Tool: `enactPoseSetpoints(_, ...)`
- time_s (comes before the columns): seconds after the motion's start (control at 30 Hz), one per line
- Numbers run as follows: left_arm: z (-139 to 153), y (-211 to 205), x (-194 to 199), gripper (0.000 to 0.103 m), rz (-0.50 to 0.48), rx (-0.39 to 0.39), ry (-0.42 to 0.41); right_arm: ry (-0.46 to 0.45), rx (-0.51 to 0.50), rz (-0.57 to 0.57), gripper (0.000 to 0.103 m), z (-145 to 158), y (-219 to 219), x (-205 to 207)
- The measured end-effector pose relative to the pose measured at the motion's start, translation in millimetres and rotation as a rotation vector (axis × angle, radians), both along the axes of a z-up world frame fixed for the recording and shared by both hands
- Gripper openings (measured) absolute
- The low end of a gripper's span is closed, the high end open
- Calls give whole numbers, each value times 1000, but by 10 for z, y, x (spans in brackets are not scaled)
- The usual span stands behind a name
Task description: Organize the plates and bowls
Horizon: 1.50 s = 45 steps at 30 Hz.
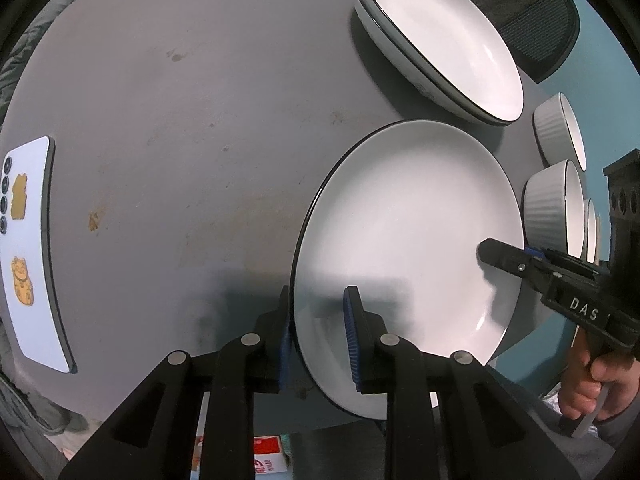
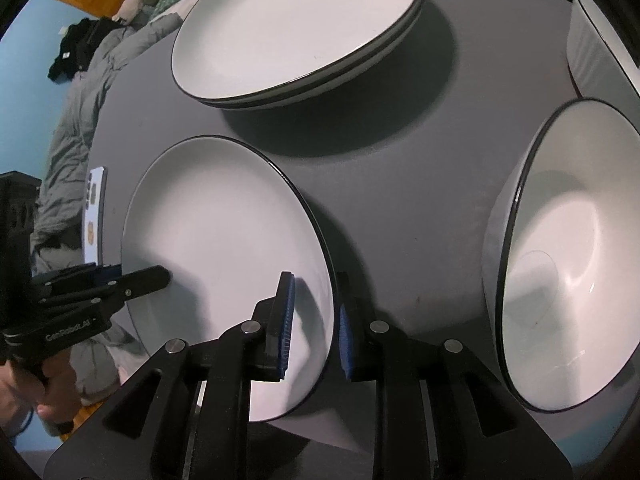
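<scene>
Lying at the table's (image 1: pixel 180 120) left edge is one phone (image 1: pixel 32 248). The left gripper (image 1: pixel 318 340) and right gripper (image 2: pixel 314 328), jaws partly open, each straddle a rim of one loose plate (image 1: pixel 408 248). Behind sit two stacked plates (image 1: pixel 436 36); right, three ribbed bowls (image 1: pixel 548 204).

Left gripper (image 1: pixel 318 336): matte black linkage arms, 4 round silver pivot pins, ribbed blue pads (image 1: pixel 352 340) on the fingers. White "GenRobot.AI" lettering on the body. Right gripper (image 2: pixel 314 320): identical build, white "DAS" lettering. Bare skin visible on each hand (image 1: pixel 592 380) at the grip.
</scene>
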State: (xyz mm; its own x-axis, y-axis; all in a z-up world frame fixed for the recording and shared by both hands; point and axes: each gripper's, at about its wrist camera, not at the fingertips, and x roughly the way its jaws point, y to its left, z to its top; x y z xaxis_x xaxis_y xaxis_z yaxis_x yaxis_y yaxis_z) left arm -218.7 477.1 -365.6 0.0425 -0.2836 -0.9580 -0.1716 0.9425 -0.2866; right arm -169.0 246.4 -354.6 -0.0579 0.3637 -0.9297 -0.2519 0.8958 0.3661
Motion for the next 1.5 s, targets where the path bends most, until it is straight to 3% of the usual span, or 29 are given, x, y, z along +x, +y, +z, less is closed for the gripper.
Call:
enactPoseSetpoints(0.23,56,116,-9,22,48,4,23,29,14,-10,16,23,-30,28)
enactPoseSetpoints(0.67,526,167,254,22,60,2,-25,27,33,-3,15,418,-7,184)
enactPoseSetpoints(1.03,721,127,826,22,52,15,-79,-23,28,-4,14,613,-21,627)
enactPoseSetpoints(1.5,649,67,1595,23,60,78,-83,0,44,-15,14,476,54,1330)
